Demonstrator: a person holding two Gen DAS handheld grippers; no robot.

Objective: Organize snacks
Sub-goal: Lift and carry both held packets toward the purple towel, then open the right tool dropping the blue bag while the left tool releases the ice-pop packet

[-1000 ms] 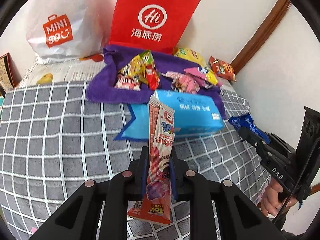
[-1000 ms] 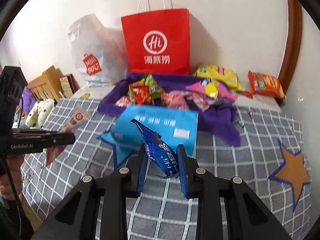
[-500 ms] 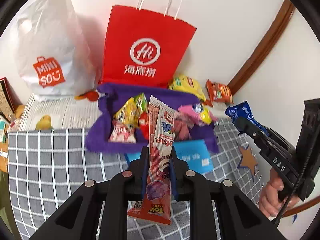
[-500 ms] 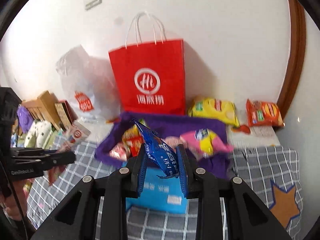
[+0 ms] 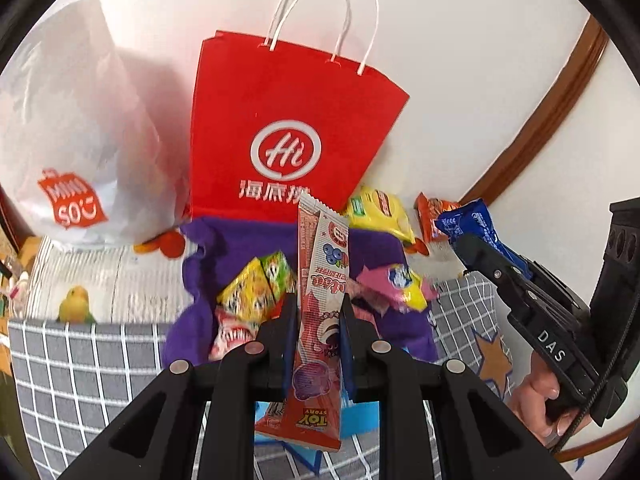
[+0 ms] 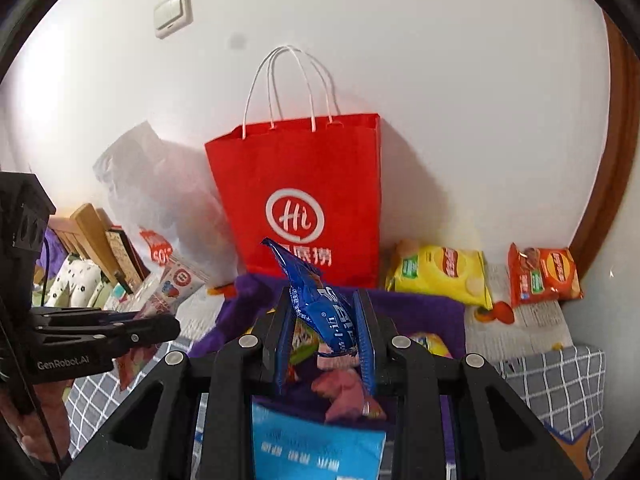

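my left gripper (image 5: 318,316) is clamped tight on a long pink and white snack stick (image 5: 320,312), which stands upright between the jaws with its red bottom edge hanging below them. my right gripper (image 6: 324,324) is closed just as firmly on a blue snack packet (image 6: 320,304), its crinkled top poking up and tilting to the left. both are held in the air above the purple cloth (image 5: 240,248), where loose snacks lie in a heap: a yellow and green pack (image 5: 256,288) and a pink and yellow one (image 5: 396,284) among them. a red paper bag (image 5: 288,128) stands upright against the wall just behind the cloth, its white handles up, with a white plastic bag (image 5: 76,140) to its left. a yellow chip bag (image 6: 440,276) and an orange chip bag (image 6: 542,276) lie by the wall to the right of the red bag. a light blue pack (image 6: 316,444) lies on the grey checked cover (image 5: 80,368) below my tools. in the left view i can see my right hand (image 5: 540,400) gripping its handle.
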